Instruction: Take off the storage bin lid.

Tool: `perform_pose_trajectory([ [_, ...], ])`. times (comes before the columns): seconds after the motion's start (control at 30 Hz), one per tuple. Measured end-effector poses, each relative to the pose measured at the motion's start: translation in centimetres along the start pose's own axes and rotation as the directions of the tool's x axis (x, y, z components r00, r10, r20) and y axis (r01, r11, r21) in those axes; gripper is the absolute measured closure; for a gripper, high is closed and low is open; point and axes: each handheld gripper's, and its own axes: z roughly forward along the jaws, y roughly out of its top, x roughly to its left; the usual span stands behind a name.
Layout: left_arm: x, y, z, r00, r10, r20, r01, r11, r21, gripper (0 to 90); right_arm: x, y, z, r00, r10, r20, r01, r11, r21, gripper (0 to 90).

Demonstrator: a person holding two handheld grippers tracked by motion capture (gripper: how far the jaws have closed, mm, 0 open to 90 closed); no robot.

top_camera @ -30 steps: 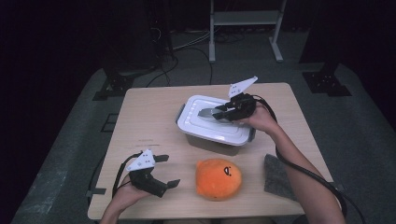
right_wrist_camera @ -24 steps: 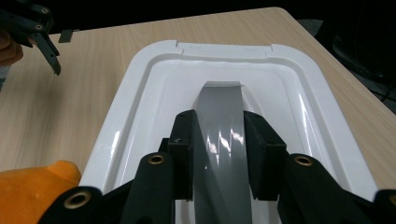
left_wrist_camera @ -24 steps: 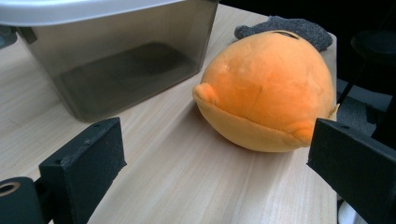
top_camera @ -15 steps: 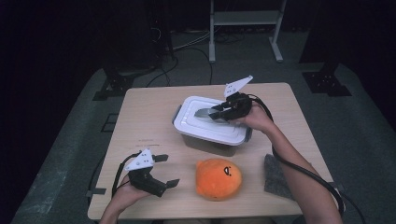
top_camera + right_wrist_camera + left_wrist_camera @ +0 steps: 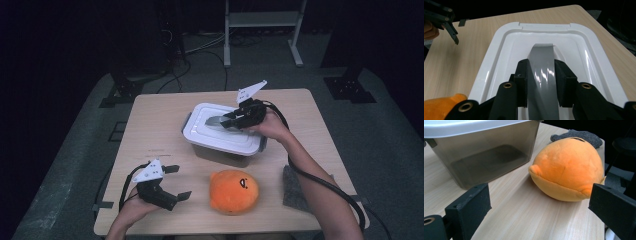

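A clear plastic box (image 5: 227, 152) with a white lid (image 5: 200, 131) stands at the middle of the wooden table (image 5: 150, 120). My right gripper (image 5: 225, 121) reaches over the lid from the right and is shut on the lid's grey handle (image 5: 541, 57), which runs up between the jaws in the right gripper view (image 5: 541, 82). Near the front left edge my left gripper (image 5: 180, 182) is held open with nothing in it. In the left gripper view (image 5: 539, 210) the jaws frame the box (image 5: 486, 157) and an orange plush toy (image 5: 569, 167).
The orange plush toy (image 5: 233, 191) lies in front of the box. A grey cloth (image 5: 295, 187) rests at the front right edge beside the person's right forearm. Bare tabletop lies left of the box. Stands and cables occupy the dark floor beyond the table.
The right gripper, shut on the handle, has moved slightly left and the box has shifted a little left with it. The left gripper has stayed where it was.
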Motion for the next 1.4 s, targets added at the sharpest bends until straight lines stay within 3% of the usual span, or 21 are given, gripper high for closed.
perform_pose_trajectory([
  [0.5,0.0,0.0,-0.1,1.0000,-0.001,-0.005,0.001,1.0000,-0.006,3.0,0.1,0.2,0.2,1.0000,0.010,0.001,-0.010,1.000,0.000,65.7],
  [0.77,0.1,-0.1,-0.2,1.0000,-0.005,-0.005,0.005,1.0000,-0.008,3.0,0.4,0.6,-0.4,0.9999,0.006,0.015,-0.005,1.000,-0.028,65.8],
  [1.07,0.2,-0.1,-0.4,1.0000,-0.002,-0.010,0.002,1.0000,-0.007,3.0,1.0,1.4,-3.5,0.9994,-0.005,0.036,0.007,0.999,-0.045,65.8],
  [1.23,0.3,-0.1,-0.4,0.9999,-0.006,-0.008,0.006,0.9999,-0.012,3.0,1.4,0.9,-5.0,0.9986,-0.008,0.052,0.009,0.999,-0.036,65.8],
  [1.4,0.2,-0.1,-0.2,1.0000,-0.006,-0.008,0.005,1.0000,-0.005,2.9,1.9,-0.2,-7.7,0.9968,0.008,0.079,-0.004,0.999,-0.048,65.8],
])
